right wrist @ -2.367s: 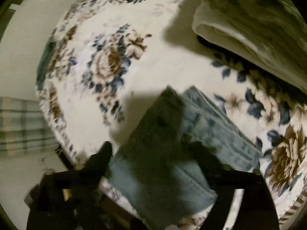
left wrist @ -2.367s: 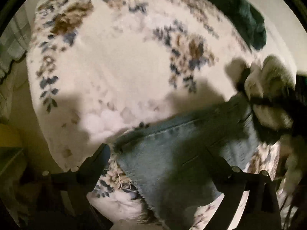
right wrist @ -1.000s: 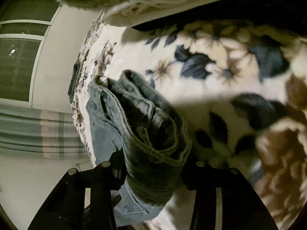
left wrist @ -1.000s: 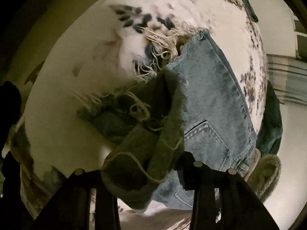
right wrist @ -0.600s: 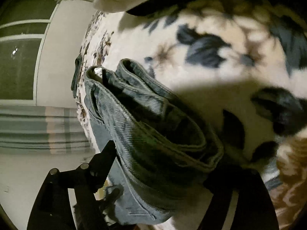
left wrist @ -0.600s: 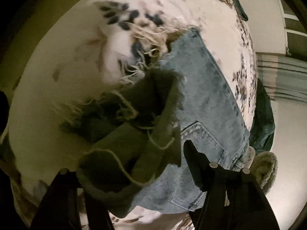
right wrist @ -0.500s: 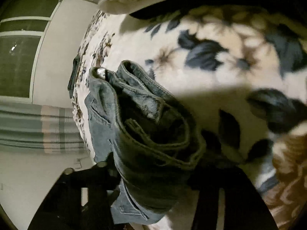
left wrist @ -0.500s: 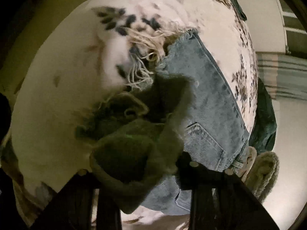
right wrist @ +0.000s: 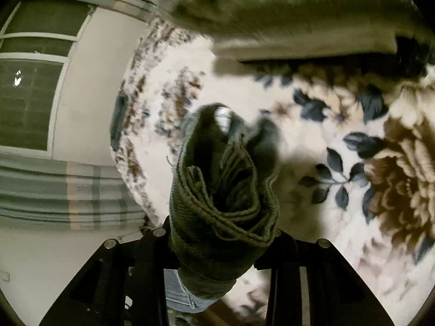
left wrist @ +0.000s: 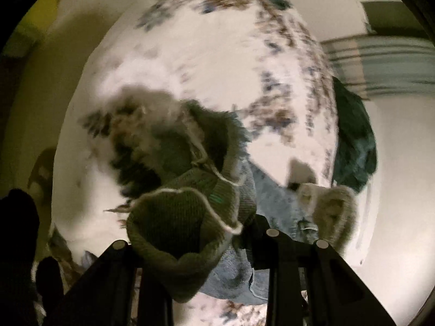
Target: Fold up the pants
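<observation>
The pants are blue denim jeans with frayed hems. My left gripper [left wrist: 190, 247] is shut on the frayed hem end of the jeans [left wrist: 176, 231], bunched between its fingers and lifted off the floral blanket [left wrist: 217, 54]. The rest of the denim [left wrist: 274, 193] trails down to the right. My right gripper [right wrist: 220, 233] is shut on the folded waistband end of the jeans [right wrist: 217, 190], held up above the blanket [right wrist: 312, 141]. The view is blurred by motion.
A dark green cloth [left wrist: 353, 141] lies at the blanket's right edge. A fuzzy olive sleeve [left wrist: 334, 214] shows beside the denim. A thick folded olive blanket [right wrist: 285, 13] lies at the top of the right wrist view. A window [right wrist: 30, 81] and striped curtain [right wrist: 54, 190] stand at left.
Both grippers closed on the jeans' ends, briefly re-gripped, and have now lifted them off the blanket. The denim hangs bunched between the fingers; the blanket looks farther away.
</observation>
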